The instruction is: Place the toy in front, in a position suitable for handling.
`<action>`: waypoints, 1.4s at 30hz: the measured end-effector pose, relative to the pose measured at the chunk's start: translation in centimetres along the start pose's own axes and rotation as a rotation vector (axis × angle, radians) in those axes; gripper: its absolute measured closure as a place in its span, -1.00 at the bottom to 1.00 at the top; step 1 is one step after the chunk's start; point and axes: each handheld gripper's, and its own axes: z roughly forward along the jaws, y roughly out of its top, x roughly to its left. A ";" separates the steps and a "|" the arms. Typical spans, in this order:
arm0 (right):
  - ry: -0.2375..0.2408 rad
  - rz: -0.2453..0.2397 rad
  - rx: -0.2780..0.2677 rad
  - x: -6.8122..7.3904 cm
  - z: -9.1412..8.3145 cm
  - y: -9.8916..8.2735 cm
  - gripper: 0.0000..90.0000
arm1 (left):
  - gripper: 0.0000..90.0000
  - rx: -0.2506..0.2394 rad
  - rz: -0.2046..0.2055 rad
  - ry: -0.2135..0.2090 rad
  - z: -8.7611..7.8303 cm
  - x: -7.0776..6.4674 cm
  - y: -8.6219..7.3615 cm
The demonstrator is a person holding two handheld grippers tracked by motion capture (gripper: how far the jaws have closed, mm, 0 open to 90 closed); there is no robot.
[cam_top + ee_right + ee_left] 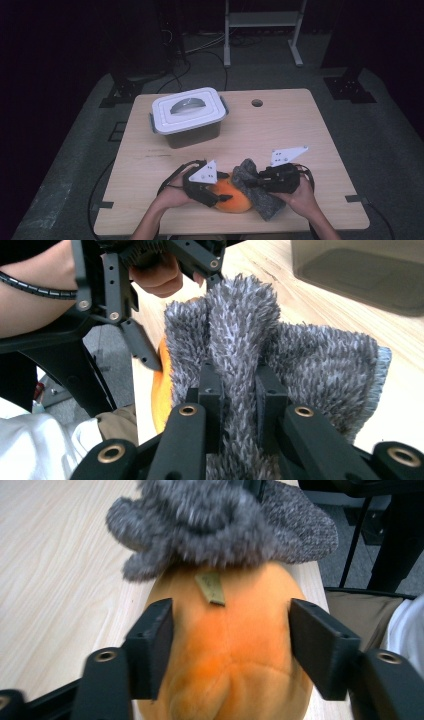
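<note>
The right gripper [255,181], at lower centre-right of the high view, has its jaws pinched nearly together on a fold of a grey shaggy cloth [260,190]; in the right gripper view the cloth [270,355] bunches up between the black pads, its pile long and tufted, one edge trimmed smooth at the right of the frame. The left gripper [220,197], lower centre of the high view, has its jaws about halfway apart on either side of a round orange plush toy [232,197]; in the left gripper view the toy [227,650] sits between the square black pads, which look to be touching its sides, its fabric soft and short-napped with a small tan tag near the top, and the cloth [220,525] lies draped over its far end. Both things rest near the lower edge of a pale wood-grain table [300,130]. In the upper left of the tabletop stands a dark box with a white lid [189,116] with a curved handle. Grey carpet and black cables surround the table in a dark room.
</note>
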 end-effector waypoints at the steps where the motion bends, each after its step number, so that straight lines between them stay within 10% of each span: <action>1: 0.001 0.004 -0.002 -0.1 0.0 -0.1 0.72 | -0.15 0.003 -0.001 0.000 -0.1 0.1 -0.3; 12: 0.036 0.110 0.019 -2.6 -0.3 -2.2 0.72 | -0.12 -0.006 -0.038 -0.055 -1.1 1.0 -1.9; 42: 0.041 0.120 0.027 -2.8 0.2 -2.2 0.72 | -0.16 -0.011 -0.096 -0.078 -2.4 2.2 -3.4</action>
